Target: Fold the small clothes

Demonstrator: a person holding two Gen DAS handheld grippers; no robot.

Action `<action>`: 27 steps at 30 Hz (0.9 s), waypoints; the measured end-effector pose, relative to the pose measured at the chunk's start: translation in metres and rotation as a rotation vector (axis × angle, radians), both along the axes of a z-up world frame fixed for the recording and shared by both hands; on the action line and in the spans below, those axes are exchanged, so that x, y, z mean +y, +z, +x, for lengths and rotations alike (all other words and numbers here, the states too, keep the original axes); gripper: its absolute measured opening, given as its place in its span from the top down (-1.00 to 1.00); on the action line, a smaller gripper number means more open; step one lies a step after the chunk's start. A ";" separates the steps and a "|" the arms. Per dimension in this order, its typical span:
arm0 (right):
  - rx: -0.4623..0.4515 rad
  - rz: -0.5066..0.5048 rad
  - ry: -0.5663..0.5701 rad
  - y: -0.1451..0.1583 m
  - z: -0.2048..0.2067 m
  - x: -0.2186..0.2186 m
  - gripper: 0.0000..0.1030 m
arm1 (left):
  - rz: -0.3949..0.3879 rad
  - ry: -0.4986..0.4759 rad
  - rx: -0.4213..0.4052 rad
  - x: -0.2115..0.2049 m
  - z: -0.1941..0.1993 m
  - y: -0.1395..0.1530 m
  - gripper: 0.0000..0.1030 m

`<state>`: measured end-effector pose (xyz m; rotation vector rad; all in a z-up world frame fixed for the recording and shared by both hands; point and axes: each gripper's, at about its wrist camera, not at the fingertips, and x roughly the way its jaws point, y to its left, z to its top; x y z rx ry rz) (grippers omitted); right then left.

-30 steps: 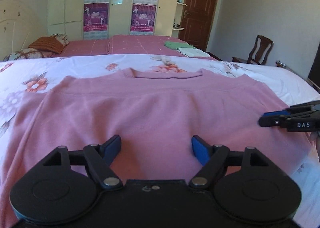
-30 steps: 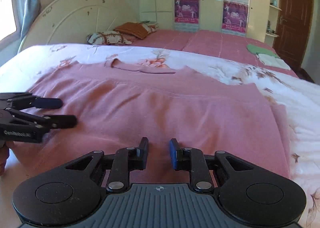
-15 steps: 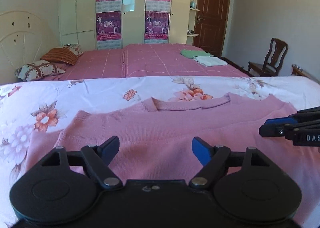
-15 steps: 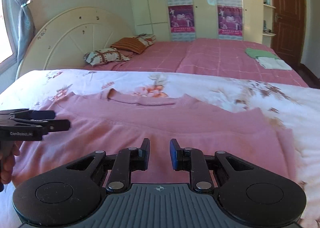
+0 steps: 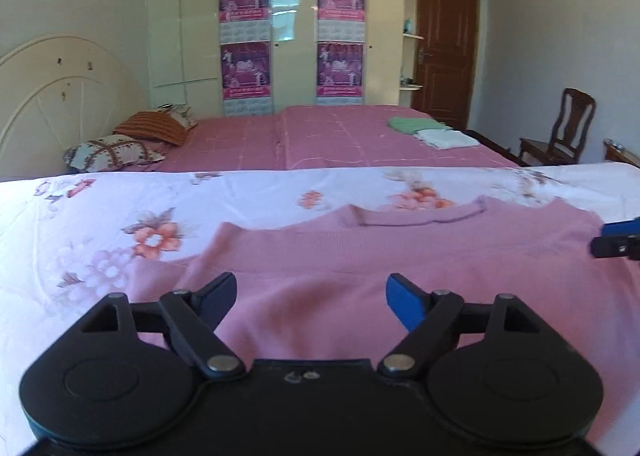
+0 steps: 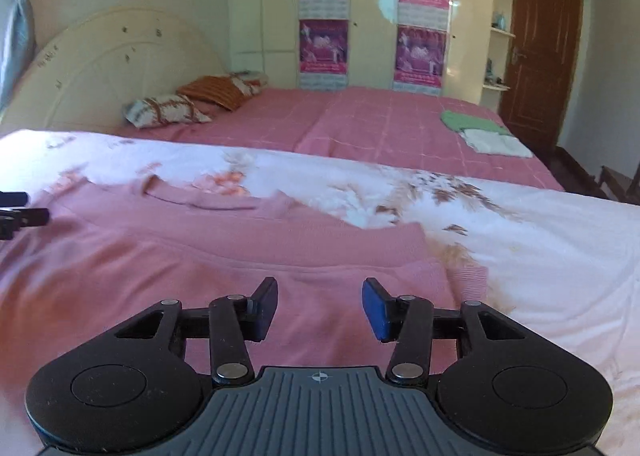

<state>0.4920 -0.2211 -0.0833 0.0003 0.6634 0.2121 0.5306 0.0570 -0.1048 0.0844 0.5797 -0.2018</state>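
A pink sweater (image 5: 400, 256) lies flat on the floral bedsheet (image 5: 120, 207), collar at the far side; it also shows in the right wrist view (image 6: 200, 256). My left gripper (image 5: 310, 302) is open and empty above the sweater's left part. My right gripper (image 6: 319, 308) is open and empty above the sweater's right part, near a sleeve cuff (image 6: 468, 276). The right gripper's tips show at the right edge of the left wrist view (image 5: 616, 240). The left gripper's tips show at the left edge of the right wrist view (image 6: 20, 211).
A second bed with a pink cover (image 5: 340, 135) stands behind, with pillows (image 5: 116, 147) and folded green and white clothes (image 5: 432, 131). A wardrobe with posters (image 5: 292, 35), a brown door (image 5: 444, 47) and a wooden chair (image 5: 560, 131) line the back.
Both grippers have lifted and pulled back, so more of the room shows. The right gripper's jaws have opened wider. The left gripper has shifted left relative to the sweater.
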 end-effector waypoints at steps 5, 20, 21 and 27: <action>0.023 -0.001 0.098 -0.008 -0.038 0.058 0.08 | -0.017 -0.025 0.074 -0.050 -0.040 -0.022 -0.59; 0.070 -0.125 0.059 -0.036 -0.086 0.073 0.07 | 0.036 0.036 0.093 -0.026 -0.086 -0.035 -0.69; 0.071 -0.123 0.059 -0.034 -0.088 0.071 0.07 | 0.034 0.046 0.097 -0.020 -0.089 -0.035 -0.69; 0.114 -0.105 -0.109 -0.041 -0.110 0.014 0.07 | 0.014 0.089 0.112 0.023 -0.113 -0.035 -0.70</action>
